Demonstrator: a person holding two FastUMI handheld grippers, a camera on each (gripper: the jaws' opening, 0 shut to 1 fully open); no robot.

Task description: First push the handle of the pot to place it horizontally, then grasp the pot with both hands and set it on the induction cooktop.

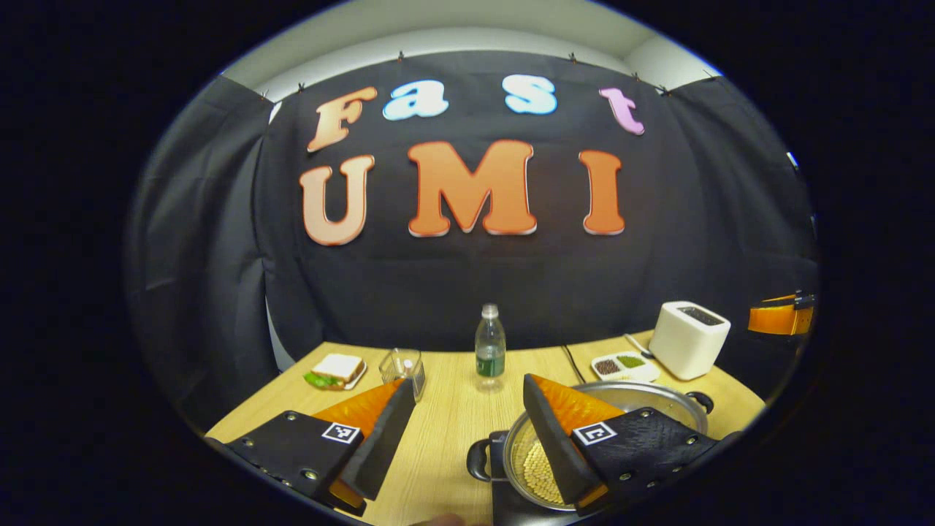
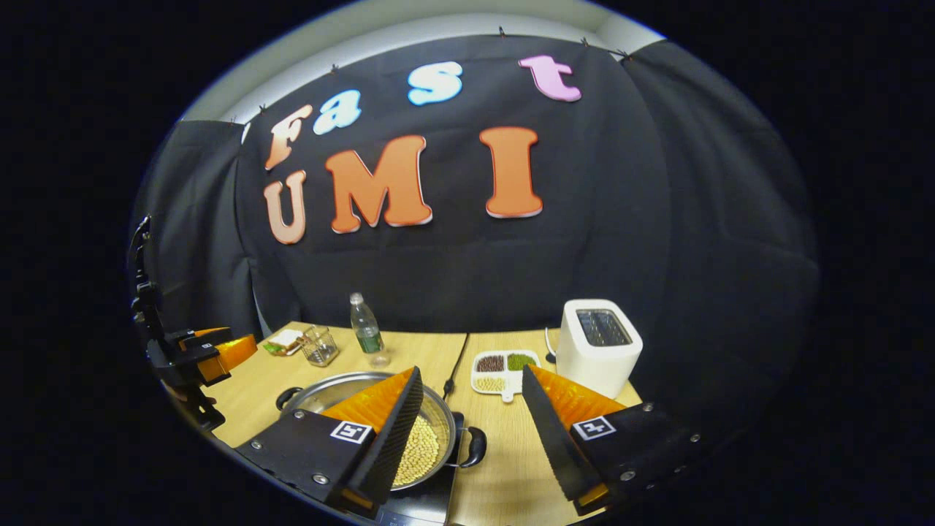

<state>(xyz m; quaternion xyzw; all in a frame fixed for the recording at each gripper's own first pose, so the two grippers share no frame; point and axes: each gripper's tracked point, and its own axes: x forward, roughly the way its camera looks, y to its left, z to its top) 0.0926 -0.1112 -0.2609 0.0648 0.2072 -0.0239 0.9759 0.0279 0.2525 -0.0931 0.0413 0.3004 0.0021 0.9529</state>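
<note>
- My left gripper (image 1: 467, 431): fingers wide apart, nothing between them but bare table (image 1: 438, 453). Its right finger overlaps the pot's (image 1: 643, 398) rim in the left gripper view; I cannot tell if it touches.
- The pot's left handle (image 1: 478, 460) sits just inside that gap, low and close, pointing out sideways.
- My right gripper (image 2: 471, 431): fingers also spread, clamped on nothing. The pot's right handle (image 2: 473, 447) lies between them, near the left finger; contact not clear.
- In the right gripper view the pot shows beans (image 2: 416, 446) inside and a second handle (image 2: 290, 399) on its far side. A dark flat slab, the cooktop (image 2: 409, 508), lies under the pot's near edge.
- Judgement: the handles look level left to right, and the pot seems to rest on the cooktop already, at least in part. Either I am lined up for the two-handed grasp, or the set-down is done and both grippers are off. The pictures alone do not settle it.
- If the grasp is next: each gripper must centre on its own handle, close together, and lift evenly so the beans stay in.
- Farther off: bottle (image 1: 490, 349), clear cup (image 1: 402, 364), sandwich plate (image 1: 336, 371), sectioned dish (image 2: 502, 371), toaster (image 2: 599, 343), cord (image 2: 454, 361) across the table.
</note>
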